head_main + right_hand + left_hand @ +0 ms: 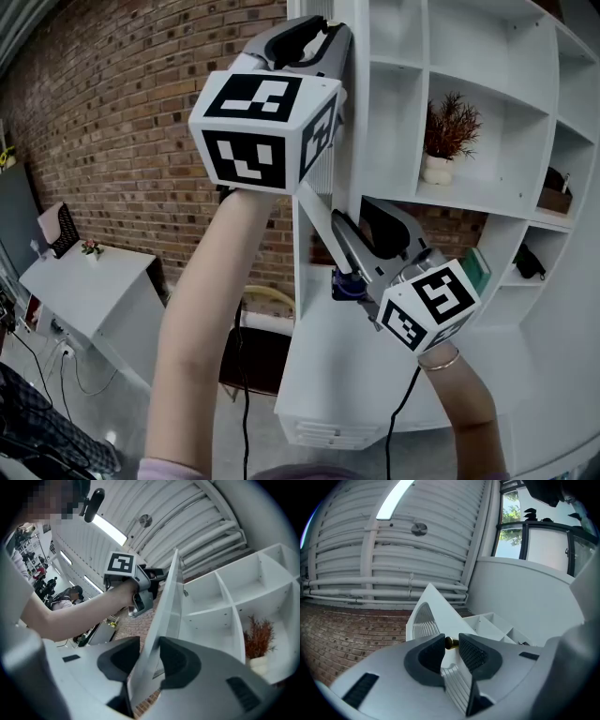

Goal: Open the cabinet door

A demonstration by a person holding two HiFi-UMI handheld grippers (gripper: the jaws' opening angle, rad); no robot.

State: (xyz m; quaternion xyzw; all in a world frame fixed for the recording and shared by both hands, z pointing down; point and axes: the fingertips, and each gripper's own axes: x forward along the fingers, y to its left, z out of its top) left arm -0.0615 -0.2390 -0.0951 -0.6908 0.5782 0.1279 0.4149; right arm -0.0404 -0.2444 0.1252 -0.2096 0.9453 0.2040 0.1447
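Note:
The white cabinet door (319, 164) stands swung out from the shelf unit (487, 103), and I see it edge-on in the head view. My left gripper (323, 28) is up at the door's top, shut on its small brass knob (451, 642). In the left gripper view the knob sits between the two dark pads (426, 656), with the louvred door (436, 611) behind it. My right gripper (361, 225) is lower down and straddles the door's free edge (166, 602). Its jaws are open, with the panel between them. In the right gripper view the left gripper (152, 581) shows higher on the door.
A potted dry plant (448, 136) stands in an open shelf compartment. Dark items (560, 192) lie on the shelves at the right. A brick wall (122, 112) runs behind, and a white table (84, 281) stands at the left. The cabinet's white lower part (337, 375) is below my arms.

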